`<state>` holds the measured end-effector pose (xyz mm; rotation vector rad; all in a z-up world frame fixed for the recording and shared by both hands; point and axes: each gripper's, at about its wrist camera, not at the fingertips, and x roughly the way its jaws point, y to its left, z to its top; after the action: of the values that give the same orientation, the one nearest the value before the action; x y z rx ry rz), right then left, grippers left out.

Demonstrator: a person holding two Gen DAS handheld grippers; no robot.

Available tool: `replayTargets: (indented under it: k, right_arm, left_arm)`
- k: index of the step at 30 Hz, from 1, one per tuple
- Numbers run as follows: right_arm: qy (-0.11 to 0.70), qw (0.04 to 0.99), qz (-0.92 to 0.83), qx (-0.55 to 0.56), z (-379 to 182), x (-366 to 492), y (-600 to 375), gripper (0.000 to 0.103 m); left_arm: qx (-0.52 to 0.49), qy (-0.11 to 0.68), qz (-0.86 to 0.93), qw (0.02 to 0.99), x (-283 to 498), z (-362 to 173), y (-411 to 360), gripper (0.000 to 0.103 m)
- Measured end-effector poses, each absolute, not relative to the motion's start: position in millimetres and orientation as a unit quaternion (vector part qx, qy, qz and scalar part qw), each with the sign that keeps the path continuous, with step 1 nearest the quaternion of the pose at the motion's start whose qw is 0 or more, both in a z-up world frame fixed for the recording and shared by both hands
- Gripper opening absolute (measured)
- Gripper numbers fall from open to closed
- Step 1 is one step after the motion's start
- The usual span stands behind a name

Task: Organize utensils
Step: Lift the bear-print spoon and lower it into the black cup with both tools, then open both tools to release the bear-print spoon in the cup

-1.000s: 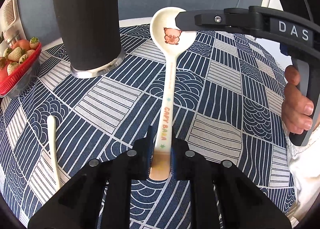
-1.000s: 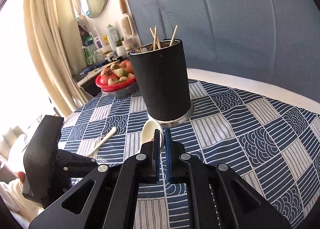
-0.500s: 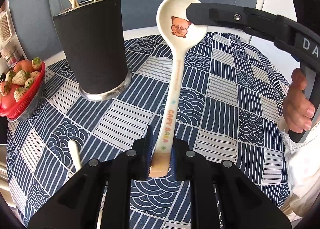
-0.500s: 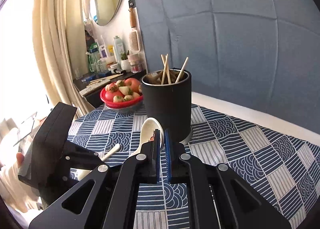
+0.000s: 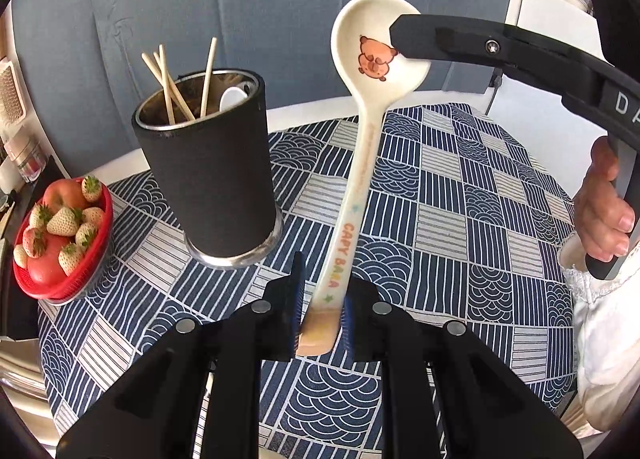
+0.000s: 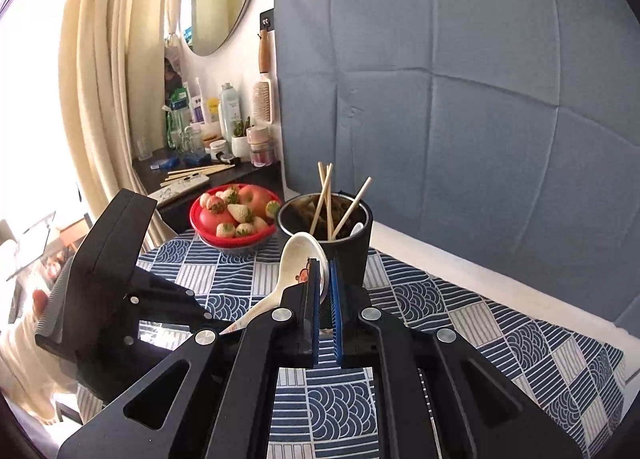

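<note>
A cream ceramic spoon [image 5: 362, 175] with a cartoon animal and "CAPY BARA" lettering hangs in the air above the tablecloth. My left gripper [image 5: 322, 299] is shut on the end of its handle. My right gripper [image 6: 325, 271] is shut on the rim of the spoon's bowl [image 6: 298, 257], and its black tip [image 5: 400, 35] overlaps the bowl's right edge in the left wrist view. Behind and to the left stands a black utensil holder [image 5: 208, 179] with several chopsticks [image 5: 172, 87] and a white spoon [image 5: 232, 97] in it.
A red bowl of strawberries and apples [image 5: 60, 235] sits left of the holder near the table edge. The blue patterned tablecloth [image 5: 460, 227] covers the table. A person's hand [image 5: 604, 211] grips the right tool. A cluttered shelf [image 6: 208, 163] stands behind the table.
Both grippers have risen with the spoon held between them. The holder's open top has come into view, and the white utensil lying on the cloth has left the left wrist view.
</note>
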<state>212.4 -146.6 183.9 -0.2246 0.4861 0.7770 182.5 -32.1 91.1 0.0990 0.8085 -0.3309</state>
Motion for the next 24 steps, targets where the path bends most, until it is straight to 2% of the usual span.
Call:
replayTargets:
  k: [13,21,22,24]
  right_arm:
    - [0.178,0.91,0.351,-0.13,248.1,207.8,-131.9,0.005]
    - [0.159,0.916,0.339,-0.14,267.6,215.8,-115.5,0.005]
    - [0.16,0.917,0.339,-0.139,266.6,218.8,-112.9,0.005]
    - [0.165,0.915,0.343,-0.131,263.4,227.3,-107.8,0.005]
  left_arm:
    - [0.082,0.338,-0.152,0.925,196.1,153.5,-22.2,0.017]
    - [0.078,0.319,-0.155,0.932,220.7,176.9,-8.5,0.014]
    - [0.082,0.314,-0.152,0.934,225.2,178.9,-9.0,0.002]
    - [0.083,0.316,-0.152,0.933,237.5,182.3,-8.2,0.0]
